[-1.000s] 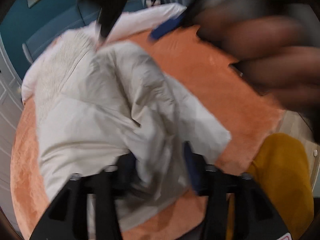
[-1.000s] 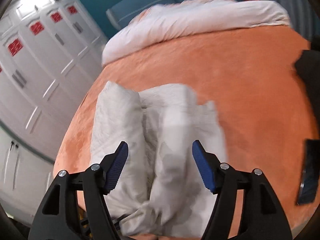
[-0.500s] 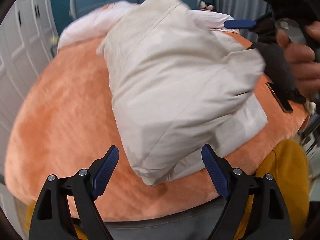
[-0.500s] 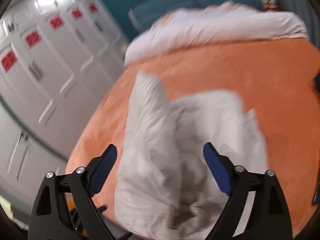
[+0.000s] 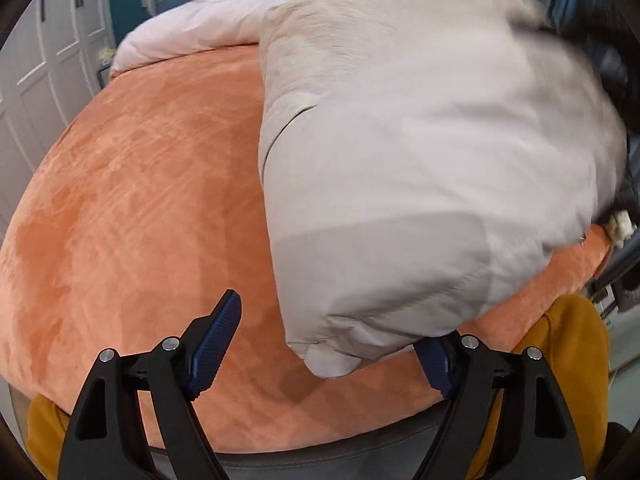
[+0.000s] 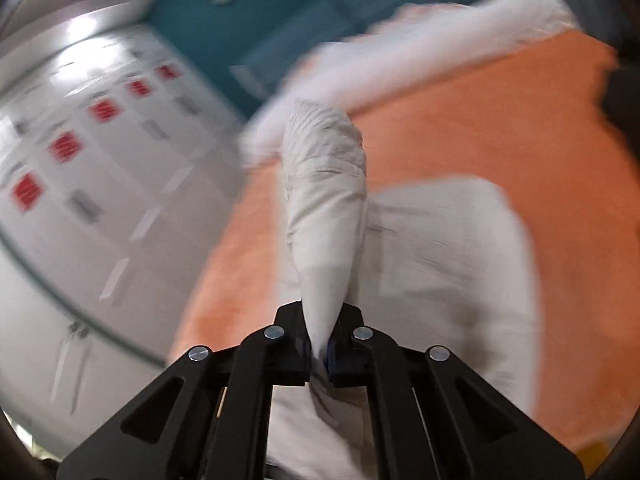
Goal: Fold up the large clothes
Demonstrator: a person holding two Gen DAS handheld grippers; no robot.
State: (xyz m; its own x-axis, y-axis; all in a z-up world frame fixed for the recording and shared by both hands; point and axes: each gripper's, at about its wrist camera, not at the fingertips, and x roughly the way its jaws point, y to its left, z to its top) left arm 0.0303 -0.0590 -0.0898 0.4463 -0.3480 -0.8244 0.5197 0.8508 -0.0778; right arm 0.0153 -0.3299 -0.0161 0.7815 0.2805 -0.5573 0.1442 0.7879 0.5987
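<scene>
One pale beige garment (image 5: 420,152) lies bunched on the orange bed cover (image 5: 140,200). The right tool (image 6: 320,350) is clamped on a raised fold of it. The left tool (image 5: 328,356) is spread and closing slightly, a corner between its pads, untouched. Red cupboard labels (image 6: 64,146) are unreadable.
</scene>
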